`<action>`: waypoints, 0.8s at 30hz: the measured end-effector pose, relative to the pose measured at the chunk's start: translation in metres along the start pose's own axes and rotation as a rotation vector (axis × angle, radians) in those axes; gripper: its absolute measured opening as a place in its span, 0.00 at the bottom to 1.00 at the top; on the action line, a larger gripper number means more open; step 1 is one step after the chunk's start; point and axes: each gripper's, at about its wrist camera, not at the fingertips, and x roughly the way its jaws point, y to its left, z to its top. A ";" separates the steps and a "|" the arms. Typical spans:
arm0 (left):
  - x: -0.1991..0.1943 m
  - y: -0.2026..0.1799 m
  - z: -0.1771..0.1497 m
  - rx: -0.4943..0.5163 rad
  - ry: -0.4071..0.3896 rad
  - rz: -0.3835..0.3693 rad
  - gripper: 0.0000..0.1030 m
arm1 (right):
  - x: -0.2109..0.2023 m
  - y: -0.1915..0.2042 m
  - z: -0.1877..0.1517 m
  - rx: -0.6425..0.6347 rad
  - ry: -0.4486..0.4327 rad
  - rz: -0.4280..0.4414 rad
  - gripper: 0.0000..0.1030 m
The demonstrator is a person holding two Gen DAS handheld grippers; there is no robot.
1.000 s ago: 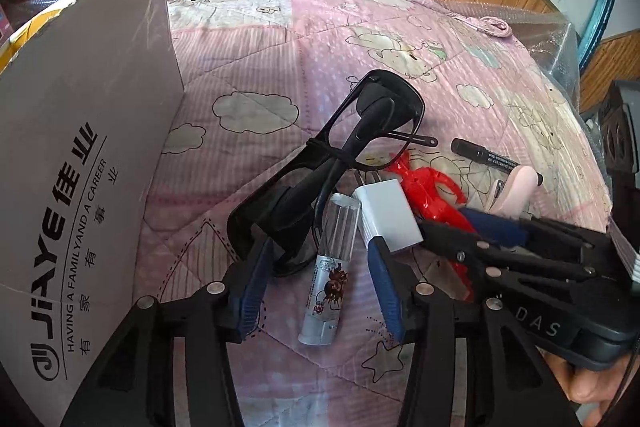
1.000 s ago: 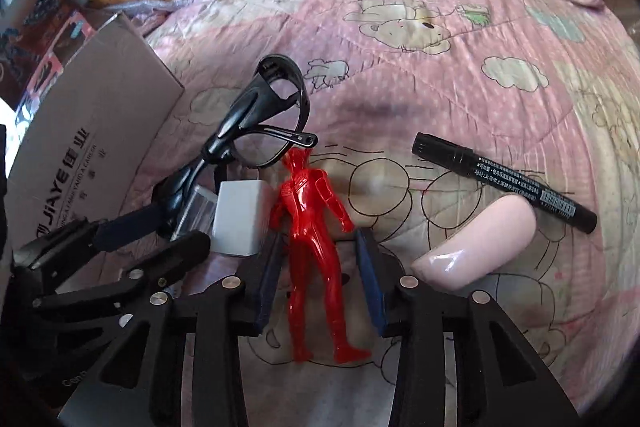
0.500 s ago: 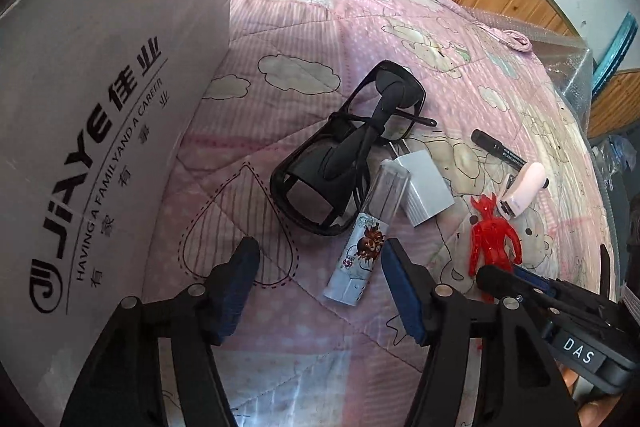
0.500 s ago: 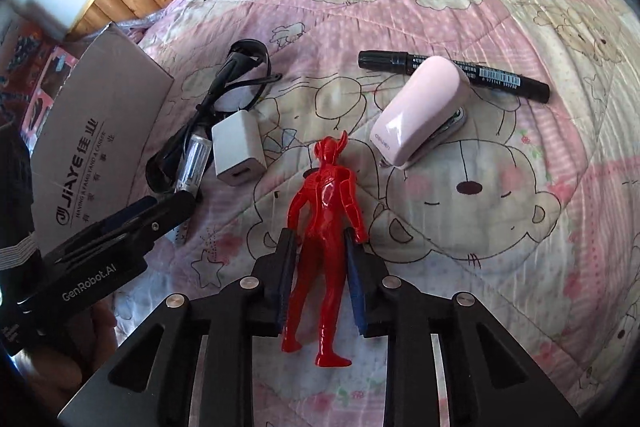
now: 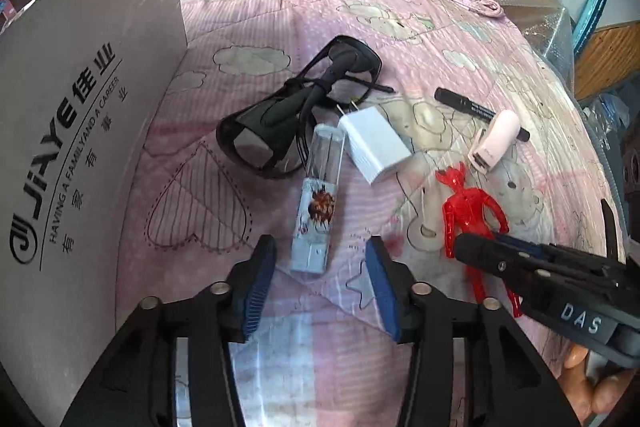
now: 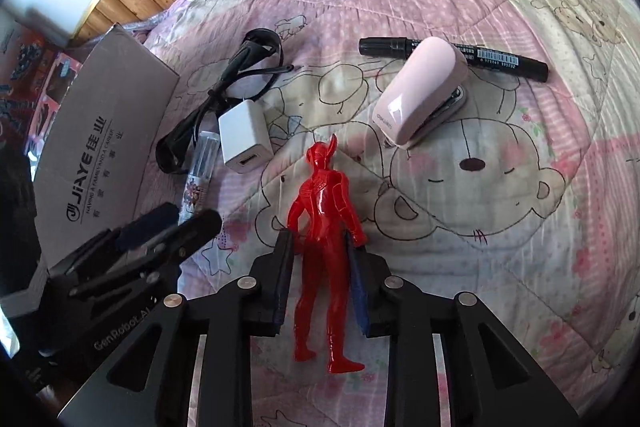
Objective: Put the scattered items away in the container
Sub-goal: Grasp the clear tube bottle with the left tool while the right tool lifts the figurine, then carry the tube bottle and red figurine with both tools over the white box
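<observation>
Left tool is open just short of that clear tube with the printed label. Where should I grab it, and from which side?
Grip the clear tube across its labelled lower half, coming straight down its near end with the left tool. It lies lengthwise between the fingers, so they close on its narrow sides. Stay low: its far end touches the white charger and the black glasses.

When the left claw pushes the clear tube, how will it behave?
The clear tube looks round and smooth, so it probably rolls sideways. It seems light and stiff. It touches the white charger, which may shift too.
</observation>
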 end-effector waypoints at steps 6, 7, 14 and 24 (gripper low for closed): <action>0.015 -0.010 0.014 0.079 -0.026 0.044 0.34 | 0.002 0.014 -0.005 -0.085 -0.036 -0.064 0.19; 0.013 -0.006 0.014 0.061 -0.017 0.013 0.19 | 0.001 0.014 -0.005 -0.074 -0.020 -0.049 0.15; -0.026 0.017 -0.014 -0.035 0.001 -0.087 0.19 | -0.014 0.012 -0.013 -0.013 0.018 0.053 0.14; -0.038 0.006 -0.042 -0.009 0.059 -0.034 0.19 | -0.025 0.013 -0.026 0.011 0.016 0.035 0.14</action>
